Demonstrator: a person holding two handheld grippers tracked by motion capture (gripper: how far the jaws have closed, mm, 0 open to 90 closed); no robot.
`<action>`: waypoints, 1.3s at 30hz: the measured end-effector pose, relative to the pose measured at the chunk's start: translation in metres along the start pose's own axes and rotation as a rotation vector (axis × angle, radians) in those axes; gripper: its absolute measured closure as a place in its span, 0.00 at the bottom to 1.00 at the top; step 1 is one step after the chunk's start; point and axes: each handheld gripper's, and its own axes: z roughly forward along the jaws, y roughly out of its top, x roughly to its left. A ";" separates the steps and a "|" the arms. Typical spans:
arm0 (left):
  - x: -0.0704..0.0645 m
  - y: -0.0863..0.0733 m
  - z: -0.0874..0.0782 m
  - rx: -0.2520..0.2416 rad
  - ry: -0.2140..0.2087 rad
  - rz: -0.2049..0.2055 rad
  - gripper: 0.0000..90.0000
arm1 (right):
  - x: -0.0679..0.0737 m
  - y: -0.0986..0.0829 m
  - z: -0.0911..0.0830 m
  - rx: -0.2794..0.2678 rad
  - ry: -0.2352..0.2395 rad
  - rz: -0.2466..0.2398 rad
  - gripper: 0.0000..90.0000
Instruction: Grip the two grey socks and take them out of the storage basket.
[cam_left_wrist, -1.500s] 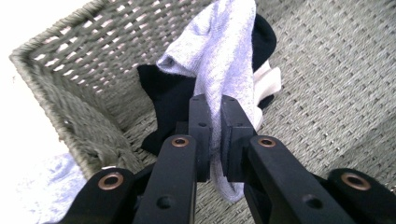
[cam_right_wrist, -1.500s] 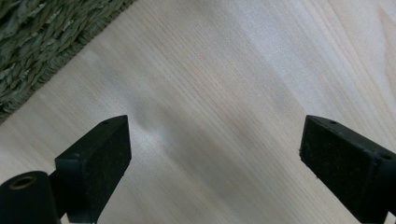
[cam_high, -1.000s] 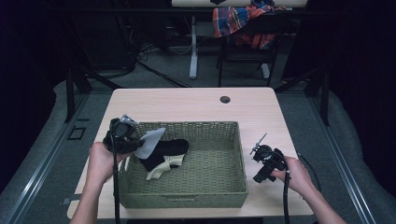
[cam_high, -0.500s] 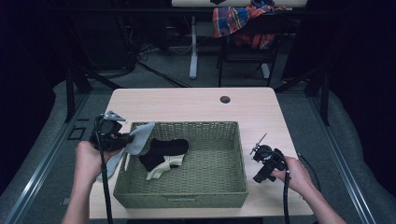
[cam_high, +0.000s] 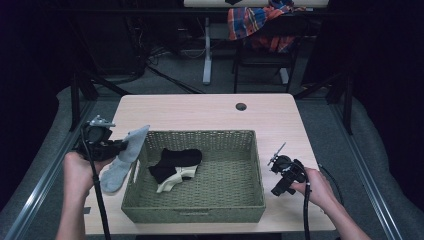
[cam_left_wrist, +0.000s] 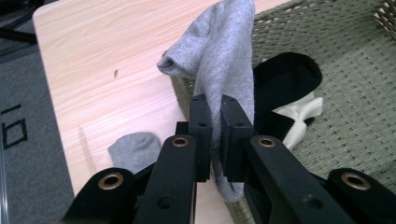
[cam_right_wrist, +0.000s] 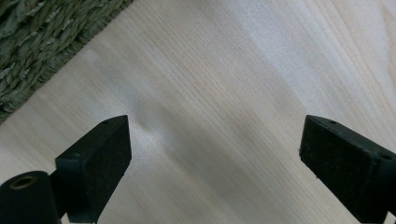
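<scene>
High view: the left gripper (cam_high: 102, 145) holds the grey sock (cam_high: 122, 159) just left of the woven basket (cam_high: 200, 212), sock toe resting on the table (cam_high: 200, 110). Right gripper (cam_high: 285, 175) rests right of the basket. A plaid cloth (cam_high: 260, 22) hangs on a chair behind.

Left gripper view: jaws clamped on the sock; black sock (cam_left_wrist: 285, 79) and cream sock (cam_left_wrist: 299, 112) lie beyond, inside the basket.

Right gripper view: jaws wide apart over bare wood, basket edge (cam_right_wrist: 42, 42) upper left.

Since 0.5 s ago the left gripper has lowered; the sock now reaches the table
</scene>
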 end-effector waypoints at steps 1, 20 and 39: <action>0.002 -0.001 0.000 0.006 0.001 -0.005 0.95 | 0.000 0.000 0.000 0.003 0.001 -0.002 0.10; 0.043 -0.027 0.013 0.062 0.054 -0.133 0.95 | 0.000 0.000 0.000 0.001 0.001 0.001 0.10; 0.066 -0.053 0.047 0.146 0.050 -0.213 0.95 | 0.001 0.000 0.000 -0.008 0.001 0.006 0.10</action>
